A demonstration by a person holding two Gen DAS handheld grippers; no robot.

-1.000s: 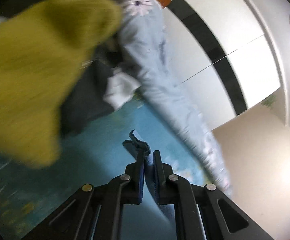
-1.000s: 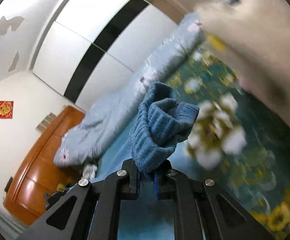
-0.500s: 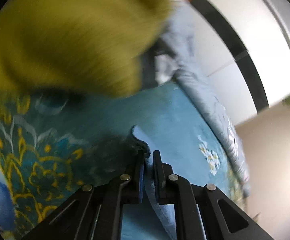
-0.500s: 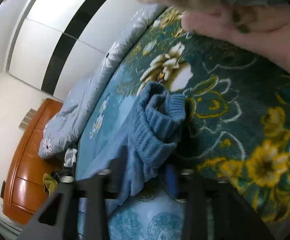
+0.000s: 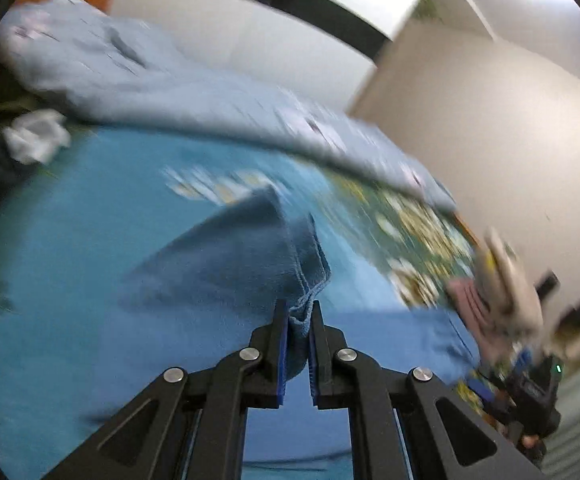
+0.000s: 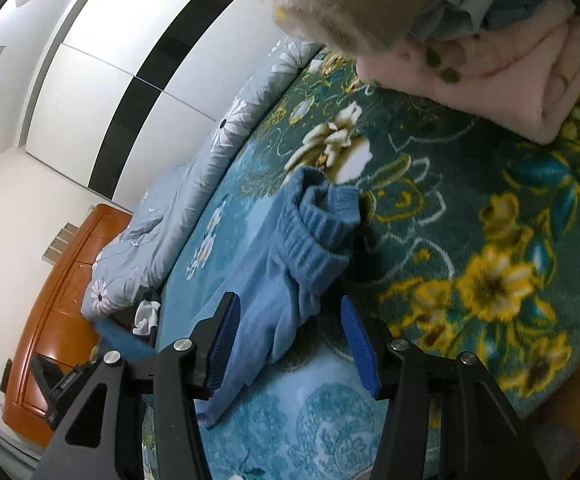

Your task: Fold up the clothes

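Observation:
A blue knitted garment [image 6: 313,236] lies on the floral bedspread [image 6: 469,200], its ribbed cuff bunched up. My right gripper [image 6: 288,302] hangs just over it. Its jaws are opening; the cloth lies between them, and the blue pads [image 6: 355,332] stand clear of it. In the blurred left wrist view, my left gripper [image 5: 297,312] is shut on a pinched fold of the blue garment [image 5: 226,264], which stretches away in a raised ridge over the bedspread [image 5: 50,240].
A light blue daisy quilt [image 6: 194,184] is bunched along the far side of the bed [image 5: 162,84]. Folded pink and blue clothes [image 6: 529,64] and a beige fuzzy piece [image 6: 349,0] sit at the top right. A wooden headboard [image 6: 50,300], a white rag [image 5: 34,140].
My right gripper has opened and dropped the blue cuff onto the bedspread. My left gripper swung across the bed with its fold of cloth; the yellow-green garment has left its view.

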